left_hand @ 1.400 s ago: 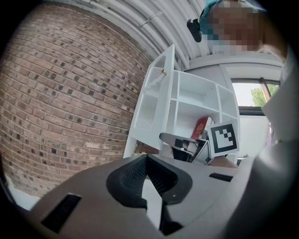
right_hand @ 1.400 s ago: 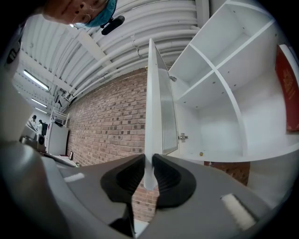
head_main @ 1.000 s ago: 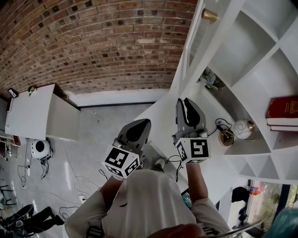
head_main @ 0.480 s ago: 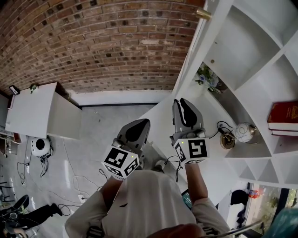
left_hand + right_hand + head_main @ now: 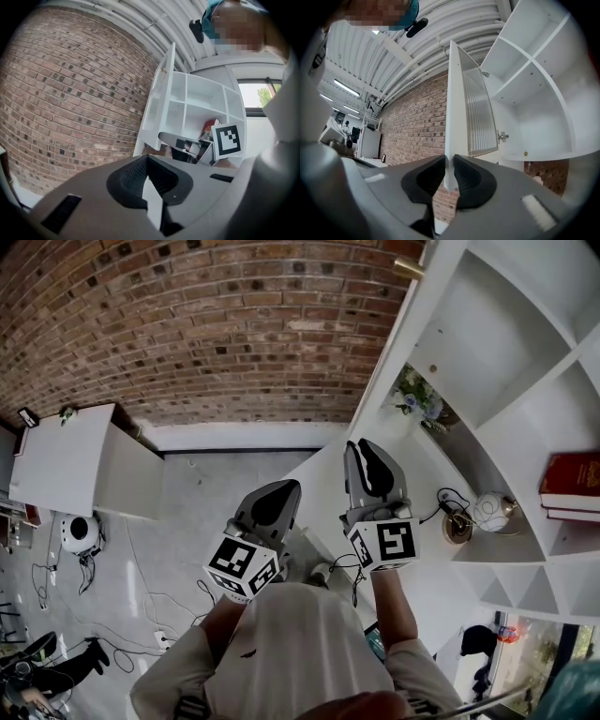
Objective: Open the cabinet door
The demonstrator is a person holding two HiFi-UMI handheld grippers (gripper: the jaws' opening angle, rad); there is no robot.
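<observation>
The right tongs (image 5: 449, 161) are clamped on the edge of the white cabinet door with the ribbed glass panel (image 5: 459, 108), which stands swung out from the white open-shelved cabinet (image 5: 534, 93). The left tongs (image 5: 146, 158) are pressed together on nothing, facing the red brick wall (image 5: 70, 93). Since a second ago the door has swung slightly wider, with its brass knob (image 5: 406, 266) further left in the head view and more of the flower shelf (image 5: 417, 401) uncovered.

White cabinet shelves (image 5: 469, 324) hold red book (image 5: 570, 479), flowers (image 5: 417, 401), perhaps a globe (image 5: 489, 506).
</observation>
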